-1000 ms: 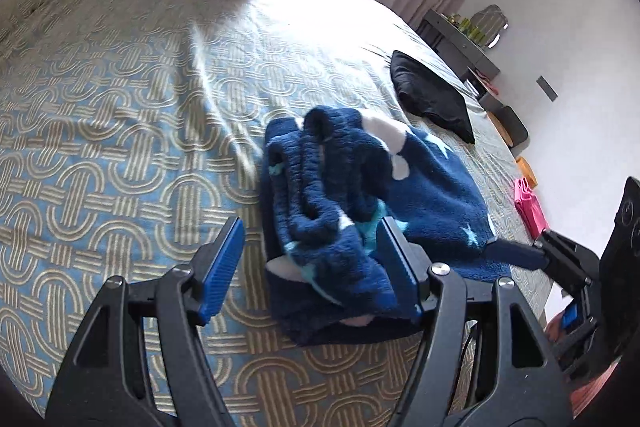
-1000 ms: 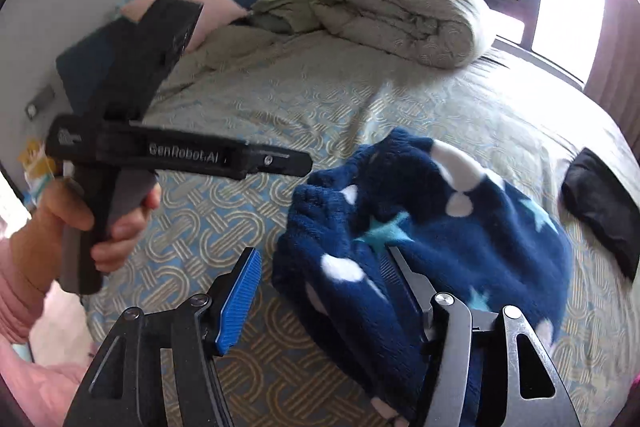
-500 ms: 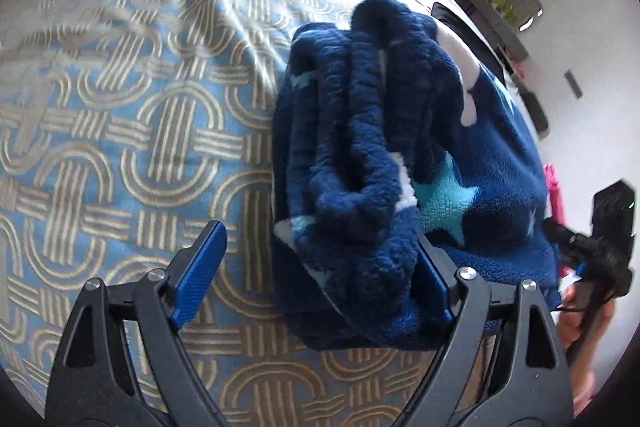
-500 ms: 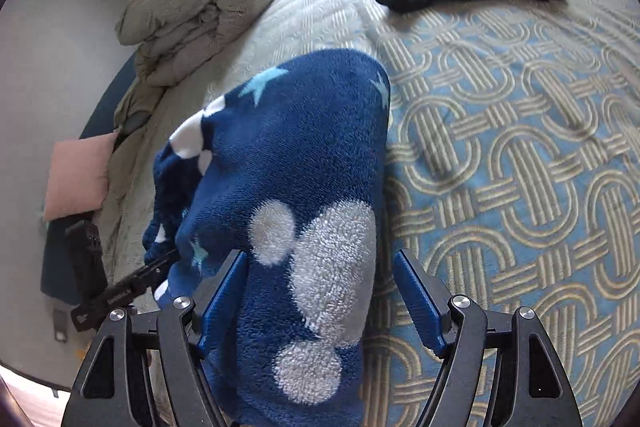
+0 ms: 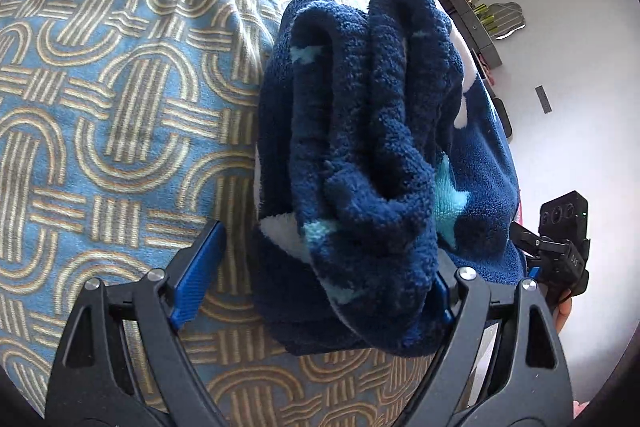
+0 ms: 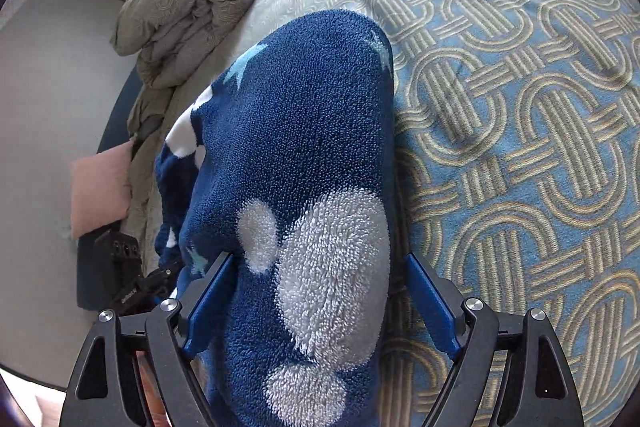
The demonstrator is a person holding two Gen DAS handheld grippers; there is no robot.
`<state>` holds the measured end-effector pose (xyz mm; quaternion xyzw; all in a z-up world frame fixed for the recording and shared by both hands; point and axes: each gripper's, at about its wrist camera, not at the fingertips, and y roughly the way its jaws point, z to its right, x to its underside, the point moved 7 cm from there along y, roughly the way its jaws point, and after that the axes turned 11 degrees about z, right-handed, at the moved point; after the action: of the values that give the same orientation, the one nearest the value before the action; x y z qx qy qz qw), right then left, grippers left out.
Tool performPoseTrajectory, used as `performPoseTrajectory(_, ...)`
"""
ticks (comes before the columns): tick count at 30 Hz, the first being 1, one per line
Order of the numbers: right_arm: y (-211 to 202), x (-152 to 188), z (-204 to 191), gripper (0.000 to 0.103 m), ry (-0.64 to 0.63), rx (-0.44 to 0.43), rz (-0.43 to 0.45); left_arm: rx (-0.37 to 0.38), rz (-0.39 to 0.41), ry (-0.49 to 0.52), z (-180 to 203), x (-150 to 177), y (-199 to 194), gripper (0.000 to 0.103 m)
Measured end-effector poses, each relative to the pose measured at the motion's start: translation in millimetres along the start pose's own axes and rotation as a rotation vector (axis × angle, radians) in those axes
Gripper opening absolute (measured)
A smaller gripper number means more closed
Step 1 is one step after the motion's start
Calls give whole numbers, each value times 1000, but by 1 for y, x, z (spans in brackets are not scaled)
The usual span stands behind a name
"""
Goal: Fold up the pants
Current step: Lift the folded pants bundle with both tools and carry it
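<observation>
Bedspread (image 5: pixel 112 115) underneath is soft. Your left gripper (image 5: pixel 320 275) jaws are spread; your right gripper (image 6: pixel 320 301) jaws are opening. Between both pairs lie the folded pants (image 6: pixel 304 155); withdraw carelessly and fleece snags, undoing the fold.

Folded blue fleece pants (image 5: pixel 372 155) on the patterned bedspread (image 5: pixel 112 115) — left gripper (image 5: pixel 320 271) spread wide around them.

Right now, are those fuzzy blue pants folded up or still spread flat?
Folded. The blue pants sit as a thick bundle on the patterned bedspread, several rounded fleece layers stacked at the near end.
</observation>
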<state>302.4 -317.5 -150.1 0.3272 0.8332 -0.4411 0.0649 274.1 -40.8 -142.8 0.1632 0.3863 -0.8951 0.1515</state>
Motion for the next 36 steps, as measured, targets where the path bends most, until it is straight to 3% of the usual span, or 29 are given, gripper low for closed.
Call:
performPoseTrajectory(7, 25, 8, -3, 86, 46, -41, -79, 52, -34, 14, 13, 9, 12, 86)
performPoseTrajectory(11, 28, 7, -7, 86, 20, -36, -83, 75, -37, 30, 21, 6, 15, 78)
performPoseTrajectory(12, 28, 6, -8, 84, 13, -32, -83, 86, -34, 22, 23, 6, 17, 74)
performPoseTrajectory(15, 26, 4, -9, 65, -1, -21, -73, 116, -11, -11, 22, 6, 16, 60)
performPoseTrajectory(18, 17, 2, -14, 51, -39, -6, -47, 74, 28, 67, 34, 5, 4, 53)
performPoseTrajectory(21, 4, -1, -26, 46, -108, 23, -13, 33, 69, 173, 58, 0, -10, 51)
performPoseTrajectory(30, -65, -25, -60, 45, -229, -25, 140, 105, 180, 256, 116, -31, -54, 51)
performPoseTrajectory(36, -126, -49, -69, 45, -262, -54, 260, 133, 235, 373, 187, -58, -64, 51)
